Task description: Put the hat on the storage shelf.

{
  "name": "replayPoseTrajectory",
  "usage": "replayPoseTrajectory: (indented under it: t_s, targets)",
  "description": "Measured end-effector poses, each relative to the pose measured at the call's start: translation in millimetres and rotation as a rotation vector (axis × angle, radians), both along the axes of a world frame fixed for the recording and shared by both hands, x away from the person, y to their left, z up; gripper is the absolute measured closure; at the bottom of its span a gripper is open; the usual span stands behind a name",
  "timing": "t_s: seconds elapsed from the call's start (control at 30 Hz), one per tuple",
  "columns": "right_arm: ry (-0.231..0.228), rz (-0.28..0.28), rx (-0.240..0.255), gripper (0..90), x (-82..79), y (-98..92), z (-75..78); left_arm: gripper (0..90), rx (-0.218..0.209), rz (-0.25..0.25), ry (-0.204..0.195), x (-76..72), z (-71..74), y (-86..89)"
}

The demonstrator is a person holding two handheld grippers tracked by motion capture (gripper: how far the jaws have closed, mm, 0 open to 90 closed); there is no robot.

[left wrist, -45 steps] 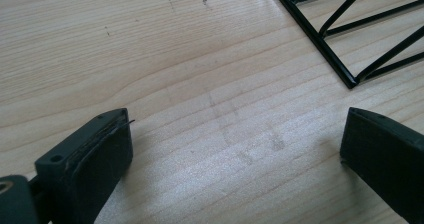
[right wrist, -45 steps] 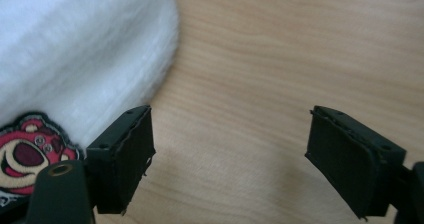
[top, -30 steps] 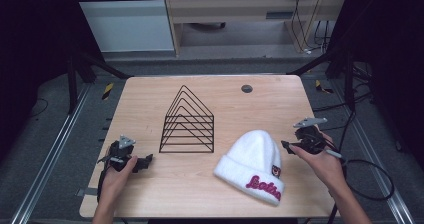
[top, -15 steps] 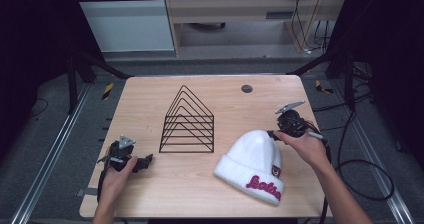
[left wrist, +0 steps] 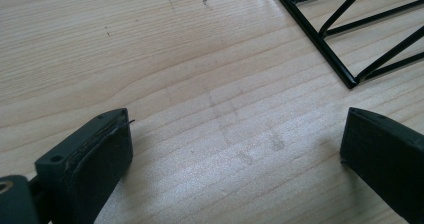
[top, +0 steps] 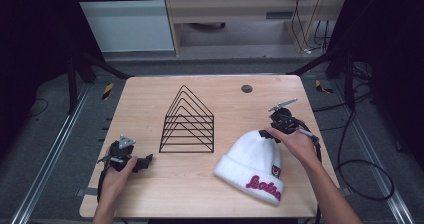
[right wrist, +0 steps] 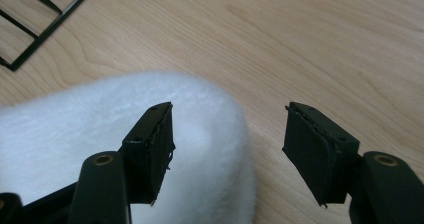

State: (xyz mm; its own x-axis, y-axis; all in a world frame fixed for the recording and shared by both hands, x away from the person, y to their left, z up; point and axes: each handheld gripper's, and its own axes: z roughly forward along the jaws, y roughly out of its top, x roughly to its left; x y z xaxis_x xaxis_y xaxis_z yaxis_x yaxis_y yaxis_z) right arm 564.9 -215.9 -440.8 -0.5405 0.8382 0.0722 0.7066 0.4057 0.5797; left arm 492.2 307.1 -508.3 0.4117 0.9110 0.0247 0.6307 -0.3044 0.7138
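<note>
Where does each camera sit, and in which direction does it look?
High view: above the person's side of the table, looking forward and down at the rack and hat; both forearms come in from the bottom, with the left gripper and right gripper.
Left gripper view: on the left gripper, looking down along its open jaws at bare wood and a rack corner.
Right gripper view: on the right gripper, jaws open over the hat's edge.
Shared: both gripper views show the rack and the table.

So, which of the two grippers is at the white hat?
The right gripper, open at the top of the hat; the left gripper rests apart on bare table.
</note>
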Motion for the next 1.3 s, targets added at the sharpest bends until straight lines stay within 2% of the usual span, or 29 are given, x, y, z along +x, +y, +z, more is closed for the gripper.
replayPoseTrajectory:
  t_s: [0.27, 0.5, 0.77, 1.0, 1.3]
  targets:
    - [0.025, 0.002, -0.021, 45.8, 0.5, 0.7, -14.1, 0.0, 0.000, 0.000, 0.000, 0.0, 0.0, 0.0]
    - [0.043, 0.003, -0.030, 47.2, -1.3, -0.3, -24.0, 0.0, 0.000, 0.000, 0.000, -0.1, 0.0, -0.1]
    - [0.077, 0.006, -0.050, 53.3, -0.6, 4.4, -30.9, 0.0, 0.000, 0.000, 0.000, -0.1, 0.0, -0.1]
    - [0.092, 0.029, -0.054, 67.8, -0.5, 7.3, -33.2, 0.0, 0.000, 0.000, 0.000, -0.1, 0.0, -0.1]
    - [0.091, 0.055, -0.057, 77.9, -1.2, 7.9, -33.0, 0.0, 0.000, 0.000, 0.000, -0.1, 0.0, -0.1]
